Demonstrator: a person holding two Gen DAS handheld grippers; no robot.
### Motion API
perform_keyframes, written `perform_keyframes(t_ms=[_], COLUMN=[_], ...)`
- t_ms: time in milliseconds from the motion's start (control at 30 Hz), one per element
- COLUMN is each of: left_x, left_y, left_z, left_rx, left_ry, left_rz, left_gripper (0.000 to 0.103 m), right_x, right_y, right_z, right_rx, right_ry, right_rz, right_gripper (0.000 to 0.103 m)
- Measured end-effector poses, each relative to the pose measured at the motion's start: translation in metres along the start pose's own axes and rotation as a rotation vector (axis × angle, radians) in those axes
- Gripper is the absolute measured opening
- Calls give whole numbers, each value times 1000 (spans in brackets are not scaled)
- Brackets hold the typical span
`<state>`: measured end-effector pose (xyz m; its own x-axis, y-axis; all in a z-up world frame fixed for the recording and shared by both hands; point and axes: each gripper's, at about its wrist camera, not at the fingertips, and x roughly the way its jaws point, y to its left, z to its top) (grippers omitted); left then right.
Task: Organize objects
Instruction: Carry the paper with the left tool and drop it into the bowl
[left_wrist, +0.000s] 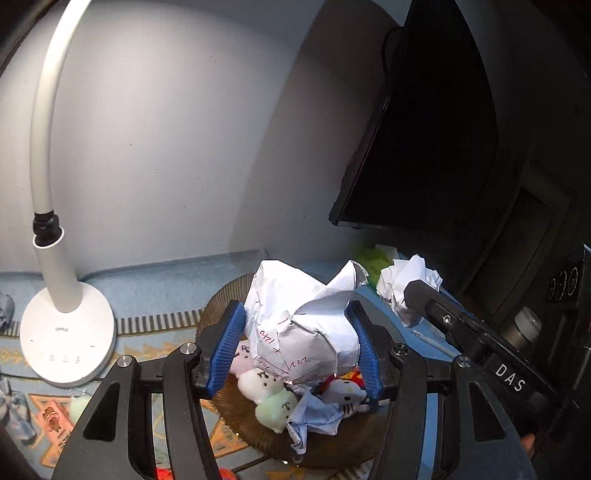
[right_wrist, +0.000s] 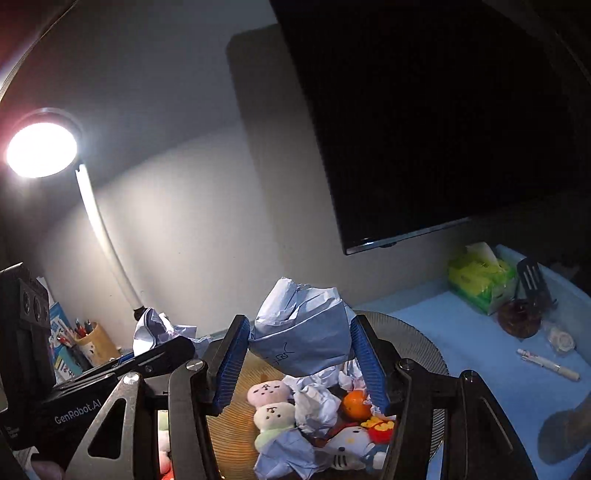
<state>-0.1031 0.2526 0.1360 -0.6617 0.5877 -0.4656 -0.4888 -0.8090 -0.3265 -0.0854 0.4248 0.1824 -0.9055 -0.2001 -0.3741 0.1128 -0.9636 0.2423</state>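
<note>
Down in the foreground, the left gripper (left_wrist: 295, 343) is clamping its blue ribbed pads on a crumpled white paper ball with red handwriting (left_wrist: 303, 325), holding it just above the round woven brown basket (left_wrist: 229, 413). Right beside it, the right gripper (right_wrist: 299, 354) is squeezing a crumpled pale blue paper wad (right_wrist: 303, 332) over the same basket (right_wrist: 417, 339). Beneath both loads, the basket is already holding a pink-white-green plush skewer (right_wrist: 269, 413), a white cat plush toy (right_wrist: 347, 439), a small orange fruit (right_wrist: 354, 404) and more scrunched paper. This looks like the drop-off step: next, each pair of fingers needs to be opening so the wads fall inside the rim rather than bouncing out. Farther back, a white desk lamp (left_wrist: 66, 332) is standing on the patterned mat, and a dark monitor (right_wrist: 424, 129) is looming behind.
</note>
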Motion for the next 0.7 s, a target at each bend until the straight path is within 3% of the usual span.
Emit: perform_keyframes(t_ms=[233,567,633,700], left_x=[25,39,38,37], left_y=[3,3,2,4], left_z=[-20,-32,-34,-34], left_rx=[41,73,80,67], left_ry=[32,68,63,63], left_rz=[41,68,70,64], left_gripper=[54,55,61,84], right_x=[16,35,37,39], right_y=[-18,-43,-42,-41], right_z=[-11,-22,-24,-25], right_rx=[2,81,72,66], right_ry=[-36,38,46,50], right_rz=[-37,-45,-54,-65], right_gripper=[56,56,57,62])
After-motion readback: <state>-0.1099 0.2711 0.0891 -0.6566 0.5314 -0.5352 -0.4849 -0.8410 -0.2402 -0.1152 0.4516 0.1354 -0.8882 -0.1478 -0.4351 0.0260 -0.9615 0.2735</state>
